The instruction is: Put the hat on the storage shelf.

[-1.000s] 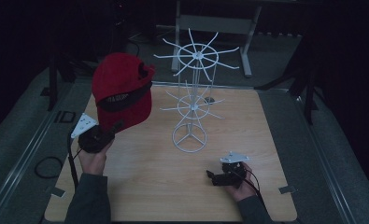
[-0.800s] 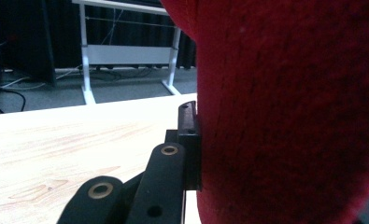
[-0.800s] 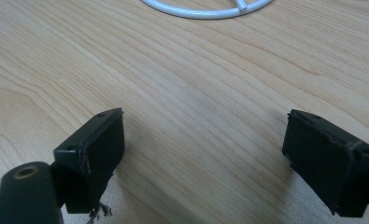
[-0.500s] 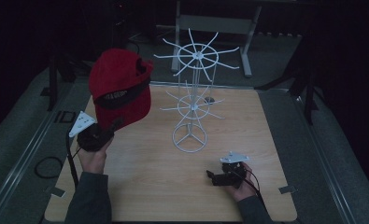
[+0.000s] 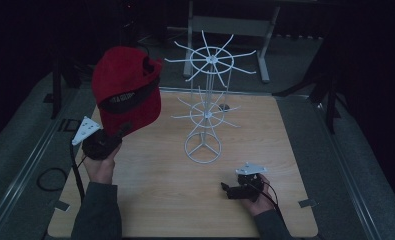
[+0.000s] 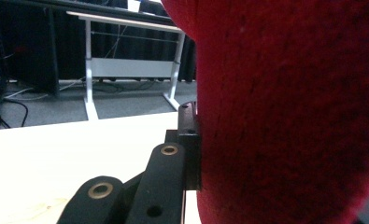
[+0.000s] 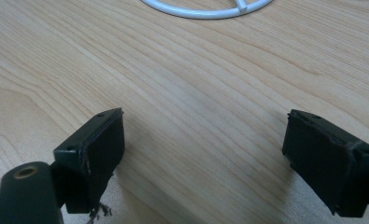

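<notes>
Fingers of the left gripper (image 5: 119, 134) are clenched on the lower edge of a red cap (image 5: 127, 90), held up in the air over the bench's (image 5: 160, 200) left side; in the left gripper view one black finger (image 6: 190, 144) presses flat against the red cloth (image 6: 289, 116). Around everything lies a dark room with grey floor (image 5: 20, 150) and a white-legged desk (image 5: 225, 25) at the back. That pale wood bench carries a white wire rack (image 5: 207, 100) with two tiers of spokes, its ring base (image 7: 205, 9) near the middle. Smaller, the right gripper (image 5: 225, 190) rests low at the bench's near right, its fingers (image 7: 95, 149) released and wide apart over bare wood.
</notes>
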The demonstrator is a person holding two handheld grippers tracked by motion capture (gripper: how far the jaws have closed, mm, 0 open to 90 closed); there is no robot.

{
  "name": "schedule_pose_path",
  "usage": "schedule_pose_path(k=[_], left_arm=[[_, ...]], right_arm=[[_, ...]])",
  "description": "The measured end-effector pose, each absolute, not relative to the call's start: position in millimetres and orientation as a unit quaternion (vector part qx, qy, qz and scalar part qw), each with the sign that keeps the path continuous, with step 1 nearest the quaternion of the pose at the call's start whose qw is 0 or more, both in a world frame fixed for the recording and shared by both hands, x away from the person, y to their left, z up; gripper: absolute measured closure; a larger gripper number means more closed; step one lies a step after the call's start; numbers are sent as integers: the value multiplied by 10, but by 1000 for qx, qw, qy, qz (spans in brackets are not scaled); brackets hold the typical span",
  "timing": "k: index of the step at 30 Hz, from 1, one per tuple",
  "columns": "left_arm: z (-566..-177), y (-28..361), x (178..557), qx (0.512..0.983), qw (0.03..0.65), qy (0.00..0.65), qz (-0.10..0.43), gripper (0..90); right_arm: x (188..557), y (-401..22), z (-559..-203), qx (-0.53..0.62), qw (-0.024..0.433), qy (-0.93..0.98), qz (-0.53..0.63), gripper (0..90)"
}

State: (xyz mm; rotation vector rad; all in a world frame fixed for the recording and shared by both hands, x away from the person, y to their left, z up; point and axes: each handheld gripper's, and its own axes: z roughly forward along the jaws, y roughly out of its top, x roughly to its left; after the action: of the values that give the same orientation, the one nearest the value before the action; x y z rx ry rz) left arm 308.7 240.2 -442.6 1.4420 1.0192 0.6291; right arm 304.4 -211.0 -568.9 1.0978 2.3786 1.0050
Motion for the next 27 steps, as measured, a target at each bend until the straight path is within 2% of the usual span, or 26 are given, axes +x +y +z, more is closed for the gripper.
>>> schedule_pose_path(k=[27], left_arm=[[-4272, 2294, 3120, 607, 610, 430, 275, 844]], right_arm=[[3045, -2112, -5688, 385, 167, 836, 353, 128]])
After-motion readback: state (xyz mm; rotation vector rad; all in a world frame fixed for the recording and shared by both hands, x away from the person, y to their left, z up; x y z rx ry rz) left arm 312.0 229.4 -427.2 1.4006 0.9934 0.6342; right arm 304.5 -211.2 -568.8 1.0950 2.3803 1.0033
